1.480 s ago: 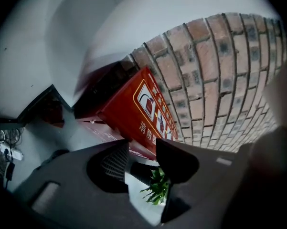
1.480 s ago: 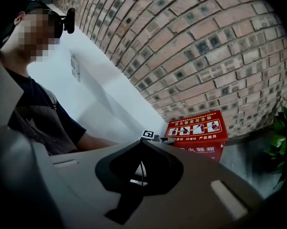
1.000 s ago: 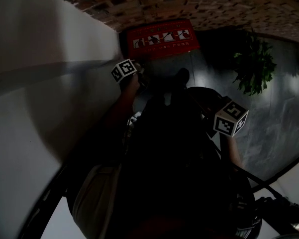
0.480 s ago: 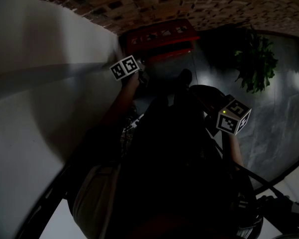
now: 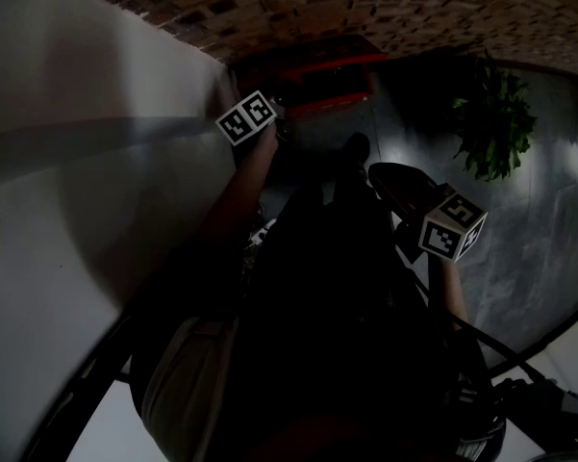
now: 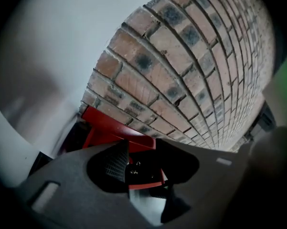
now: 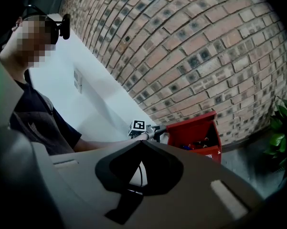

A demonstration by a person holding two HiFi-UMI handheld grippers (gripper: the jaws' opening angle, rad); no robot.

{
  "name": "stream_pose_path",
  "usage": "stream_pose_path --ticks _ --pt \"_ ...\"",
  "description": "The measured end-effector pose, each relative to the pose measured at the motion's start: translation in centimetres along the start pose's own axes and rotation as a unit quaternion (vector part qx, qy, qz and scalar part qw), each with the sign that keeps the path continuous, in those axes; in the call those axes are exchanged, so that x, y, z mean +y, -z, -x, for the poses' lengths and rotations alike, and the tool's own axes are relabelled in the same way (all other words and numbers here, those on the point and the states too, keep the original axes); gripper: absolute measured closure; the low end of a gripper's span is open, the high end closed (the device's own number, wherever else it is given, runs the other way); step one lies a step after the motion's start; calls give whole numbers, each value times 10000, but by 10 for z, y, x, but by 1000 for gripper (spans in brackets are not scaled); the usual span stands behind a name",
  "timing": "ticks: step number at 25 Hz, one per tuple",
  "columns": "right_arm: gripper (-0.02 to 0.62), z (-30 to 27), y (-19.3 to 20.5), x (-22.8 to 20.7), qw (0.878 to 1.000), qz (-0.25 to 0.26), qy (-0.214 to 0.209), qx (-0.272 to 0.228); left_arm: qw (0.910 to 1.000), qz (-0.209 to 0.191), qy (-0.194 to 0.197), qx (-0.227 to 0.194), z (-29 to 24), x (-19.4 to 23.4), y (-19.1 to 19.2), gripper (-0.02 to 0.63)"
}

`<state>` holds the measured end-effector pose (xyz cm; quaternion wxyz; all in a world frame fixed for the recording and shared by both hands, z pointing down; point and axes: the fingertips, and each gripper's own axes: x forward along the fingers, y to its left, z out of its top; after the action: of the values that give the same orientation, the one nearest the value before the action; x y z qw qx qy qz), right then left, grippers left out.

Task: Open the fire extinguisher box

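The red fire extinguisher box (image 5: 319,77) stands on the floor against the brick wall. Its lid (image 7: 188,120) is tilted up and dark extinguisher tops (image 7: 196,145) show inside. My left gripper (image 7: 157,130) is at the lid's left front corner, its jaws closed on the lid's front lip (image 6: 143,144). The left gripper view looks under the lid (image 6: 115,127) into the box, with a ribbed finger pad (image 6: 117,165) beside the opening. My right gripper (image 7: 141,146) hangs back from the box, shut with nothing in it; its marker cube (image 5: 452,226) shows at the right of the head view.
A white wall (image 5: 87,171) runs along the left and meets the brick wall (image 5: 385,8) by the box. A potted green plant (image 5: 490,114) stands on the glossy grey floor (image 5: 529,229) right of the box. The person's dark clothing fills the lower head view.
The lid lay closed with its picture label facing up one second ago. It has swung upward with my left gripper rising at its front edge. The right gripper has barely moved.
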<state>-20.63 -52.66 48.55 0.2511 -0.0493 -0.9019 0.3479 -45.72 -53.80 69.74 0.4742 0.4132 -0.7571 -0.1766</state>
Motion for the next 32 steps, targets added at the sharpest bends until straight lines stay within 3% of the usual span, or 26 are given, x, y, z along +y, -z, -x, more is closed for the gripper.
stream_pose_path --ticks 16,32 --pt "595 12 4 -18 9996 -149 151 -183 9989 -44 -1 -459 -31 -14 -59 426" --pt "595 10 4 -19 9997 -198 119 -126 9955 -884 -21 -343 -44 -18 -90 425"
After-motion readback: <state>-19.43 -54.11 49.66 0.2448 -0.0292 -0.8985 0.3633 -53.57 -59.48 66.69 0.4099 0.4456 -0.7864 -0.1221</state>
